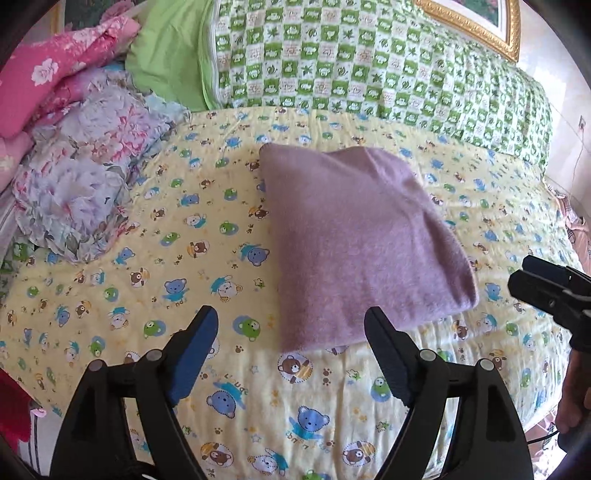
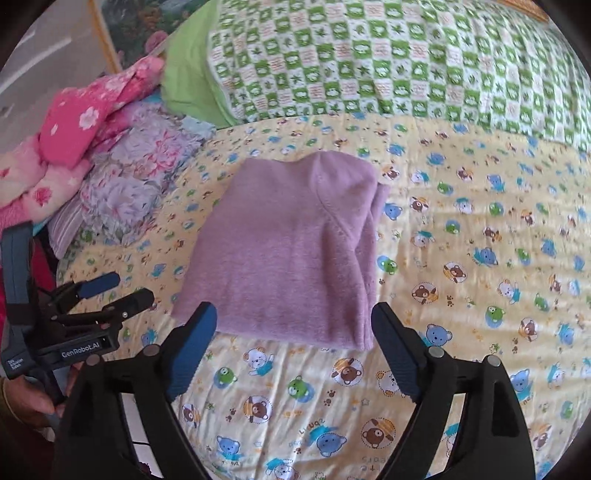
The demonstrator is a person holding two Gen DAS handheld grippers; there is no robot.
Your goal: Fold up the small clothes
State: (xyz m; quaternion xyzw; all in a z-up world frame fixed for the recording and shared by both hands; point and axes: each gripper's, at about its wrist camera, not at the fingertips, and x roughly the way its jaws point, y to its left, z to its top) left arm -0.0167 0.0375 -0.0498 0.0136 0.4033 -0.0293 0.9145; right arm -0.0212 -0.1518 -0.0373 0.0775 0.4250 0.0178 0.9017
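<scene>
A small purple knit garment (image 1: 354, 236) lies folded into a thick rectangle on the yellow bear-print sheet (image 1: 229, 369). My left gripper (image 1: 291, 317) hovers open just above and short of its near edge, with nothing between the blue pads. In the right wrist view the same garment (image 2: 291, 236) lies flat ahead of my right gripper (image 2: 294, 312), which stands wide open over its near edge and touches no cloth. Each gripper shows in the other's view: the right gripper (image 1: 521, 273) at the right edge, the left gripper (image 2: 131, 287) at the left, held by a hand (image 2: 26, 402).
A green-and-white checked quilt (image 1: 369, 66) lies across the back of the bed. Pink and lilac floral bedding (image 1: 81, 155) is heaped on the left. A gold picture frame (image 1: 480, 26) hangs behind. The bear sheet (image 2: 461, 258) spreads to the right of the garment.
</scene>
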